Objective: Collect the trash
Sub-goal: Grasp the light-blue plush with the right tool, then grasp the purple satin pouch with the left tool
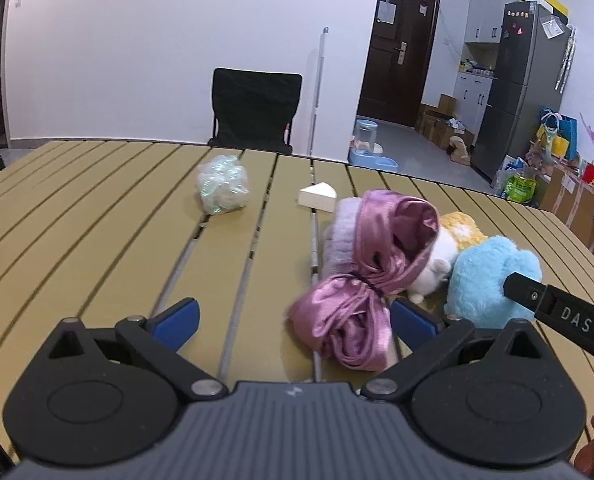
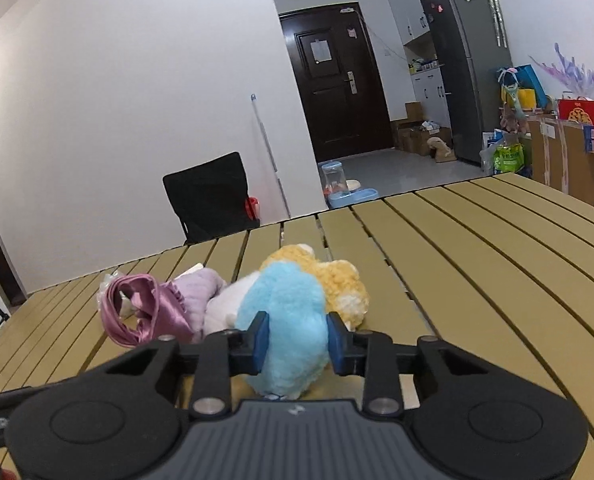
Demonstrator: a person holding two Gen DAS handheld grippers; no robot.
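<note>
Notably, right gripper [image 2: 297, 340] was clamped on the blue plush toy [image 2: 285, 328], both blue pads pressed into its fur from either side; toy rested on the slatted table [image 2: 477, 264]. From the left wrist view the same toy [image 1: 493, 280] lay at the right end of a soft pile, with the right gripper's black finger [image 1: 537, 296] touching its near side.

Left gripper [image 1: 293, 320] spread wide, nothing between the fingers; left pad [image 1: 181, 320] over bare slats, right pad [image 1: 413, 322] just beside the pink satin cloth [image 1: 361, 280].

Pile, left to right in the left wrist view: pink satin cloth bunched and tied at its middle, lilac fleece [image 1: 343, 232] behind it, a white and yellow plush [image 1: 449, 244] touching the blue toy.

Trash items: crumpled clear plastic ball [image 1: 223, 188] lay on the table well apart from the pile, toward the far edge; a pale wedge-shaped piece [image 1: 317, 197] lay near it, just behind the lilac fleece. Neither was touched by a gripper.

Black chair [image 1: 255, 110] stood beyond the table's far edge
</note>
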